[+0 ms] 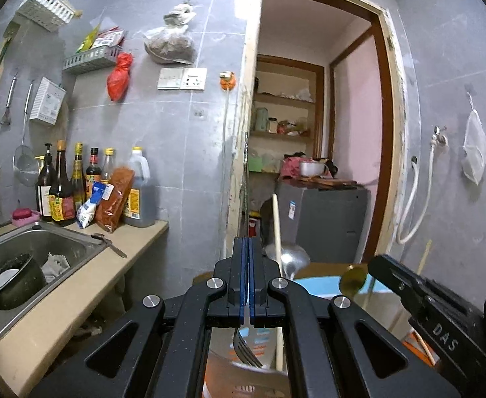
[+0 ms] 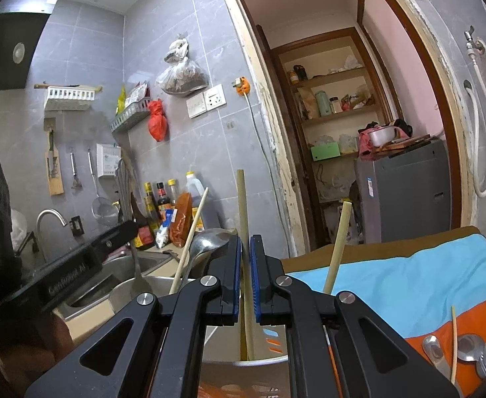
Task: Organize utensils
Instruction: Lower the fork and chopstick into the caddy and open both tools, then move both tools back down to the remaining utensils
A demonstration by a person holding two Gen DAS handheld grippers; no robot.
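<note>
My left gripper [image 1: 248, 243] is shut on a metal fork [image 1: 245, 348], tines down, over the utensil holder [image 1: 243, 369]. A ladle [image 1: 292, 258] and a wooden stick [image 1: 277, 232] stand in the holder. My right gripper [image 2: 245, 242] is shut on a bamboo chopstick [image 2: 242, 205] that stands upright into the holder [image 2: 259, 361]. A second chopstick [image 2: 337, 247] leans to its right. The ladle [image 2: 206, 240] and a wooden handle [image 2: 190, 238] lean to the left. The right gripper's body [image 1: 418, 295] shows at the right of the left wrist view.
A blue and orange cloth [image 2: 408, 285] covers the table, with two metal spoons [image 2: 475, 351] and a thin chopstick [image 2: 454, 345] on it. To the left stand a steel sink [image 1: 27, 265] with a pot, a spoon [image 1: 110, 245] on the counter and several sauce bottles [image 1: 77, 185]. A doorway [image 1: 319, 132] lies ahead.
</note>
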